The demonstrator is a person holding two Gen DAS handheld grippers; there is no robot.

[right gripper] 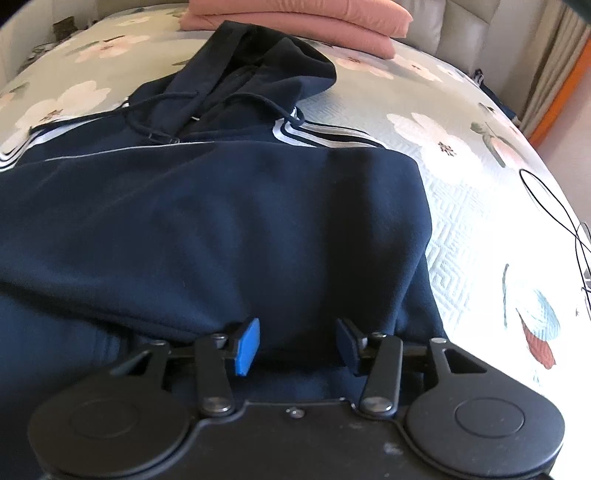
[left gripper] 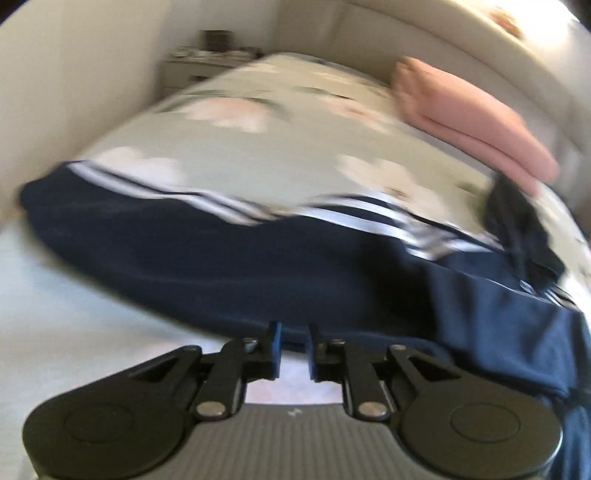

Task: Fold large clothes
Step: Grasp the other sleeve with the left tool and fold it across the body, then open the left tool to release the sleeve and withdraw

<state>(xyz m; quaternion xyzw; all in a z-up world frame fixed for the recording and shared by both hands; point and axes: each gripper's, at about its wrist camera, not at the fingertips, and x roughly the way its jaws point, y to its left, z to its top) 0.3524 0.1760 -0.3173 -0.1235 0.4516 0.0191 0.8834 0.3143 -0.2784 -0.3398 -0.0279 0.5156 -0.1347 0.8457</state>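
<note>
A navy hoodie [right gripper: 207, 206] with white stripes is spread across the bed [right gripper: 465, 206], its hood [right gripper: 255, 70] lying toward the far end just short of a folded pink cloth [right gripper: 303, 20]. The right gripper [right gripper: 297, 345] is held over the hoodie's near part, fingers apart and nothing seen clamped. The left gripper [left gripper: 294, 343] is seen at the garment's near edge, fingers a narrow gap apart with nothing between them; that view is blurred

One navy hoodie [right gripper: 221, 206], two pink folded garments [right gripper: 295, 18]
</note>
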